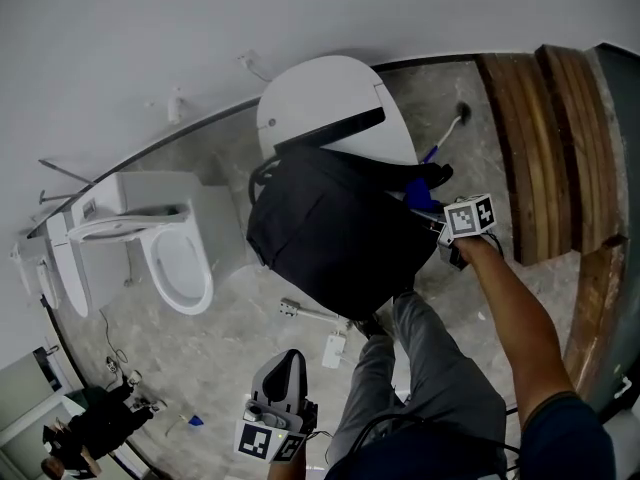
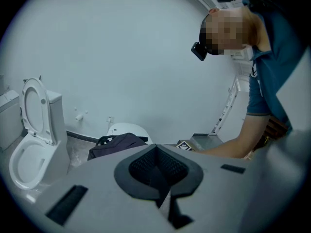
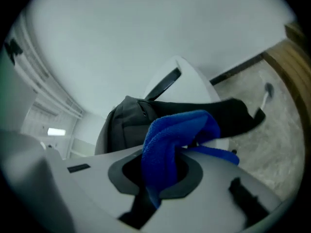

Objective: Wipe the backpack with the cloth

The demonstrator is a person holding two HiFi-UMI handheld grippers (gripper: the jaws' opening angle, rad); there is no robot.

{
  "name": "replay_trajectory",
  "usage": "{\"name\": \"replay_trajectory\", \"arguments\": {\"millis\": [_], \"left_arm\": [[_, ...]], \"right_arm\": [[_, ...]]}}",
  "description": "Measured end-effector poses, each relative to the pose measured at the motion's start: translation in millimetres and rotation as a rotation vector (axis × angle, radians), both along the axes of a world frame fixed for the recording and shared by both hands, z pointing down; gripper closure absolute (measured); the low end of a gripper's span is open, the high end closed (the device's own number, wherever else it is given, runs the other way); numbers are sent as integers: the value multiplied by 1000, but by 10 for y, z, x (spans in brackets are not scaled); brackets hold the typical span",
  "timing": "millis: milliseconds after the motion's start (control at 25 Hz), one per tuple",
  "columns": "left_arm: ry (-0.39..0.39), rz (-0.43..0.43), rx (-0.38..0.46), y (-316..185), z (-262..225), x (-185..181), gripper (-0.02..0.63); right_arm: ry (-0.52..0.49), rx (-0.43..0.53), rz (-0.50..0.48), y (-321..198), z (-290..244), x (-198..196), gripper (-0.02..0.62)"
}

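Forearm [image 1: 512, 313] outstretched, cloth [image 1: 418, 190] by backpack [image 1: 330, 233]

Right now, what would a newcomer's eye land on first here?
A black backpack slumped on a white rounded fixture fills the middle of the head view. The right gripper is shut on a bright blue cloth at the backpack's right edge. An open toilet stands to the left.

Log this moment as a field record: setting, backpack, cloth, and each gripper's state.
setting: bathroom with an open toilet
backpack: dark, resting on a white oval fixture
cloth: blue, bunched, at the backpack's edge
right gripper: shut on cloth
left gripper: shut, empty, held low and apart from the backpack
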State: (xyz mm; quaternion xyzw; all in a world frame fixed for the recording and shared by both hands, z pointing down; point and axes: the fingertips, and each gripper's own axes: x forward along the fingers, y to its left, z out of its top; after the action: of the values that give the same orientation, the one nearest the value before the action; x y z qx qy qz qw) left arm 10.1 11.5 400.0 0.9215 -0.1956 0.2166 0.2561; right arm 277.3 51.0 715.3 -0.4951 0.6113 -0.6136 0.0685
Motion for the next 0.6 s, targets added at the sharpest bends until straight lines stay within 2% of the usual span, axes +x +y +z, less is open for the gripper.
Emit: {"name": "replay_trajectory", "arguments": {"millis": [80,160,280,400,520,600], "left_arm": [[-15,8,1,-3,36,-4,601],[-19,9,-3,-19,62,24,601],[-20,4,-7,-37,81,55,601],[-10,-16,-6,-98,74,57,601],[-13,-39,-14,-175,95,9,601],[-9,-51,-20,-208,119,-25,601]], "right_arm": [[16,58,-36,-393,-96,-26,555],[-14,120,-37,-818,-249,-31,555],[-37,138,-77,-1041,-325,-68,555],[-109,89,-53,-698,-224,-37,555],[-132,8,6,-172,-57,33,555],[-141,-13,46,-54,-14,87,555]]}}
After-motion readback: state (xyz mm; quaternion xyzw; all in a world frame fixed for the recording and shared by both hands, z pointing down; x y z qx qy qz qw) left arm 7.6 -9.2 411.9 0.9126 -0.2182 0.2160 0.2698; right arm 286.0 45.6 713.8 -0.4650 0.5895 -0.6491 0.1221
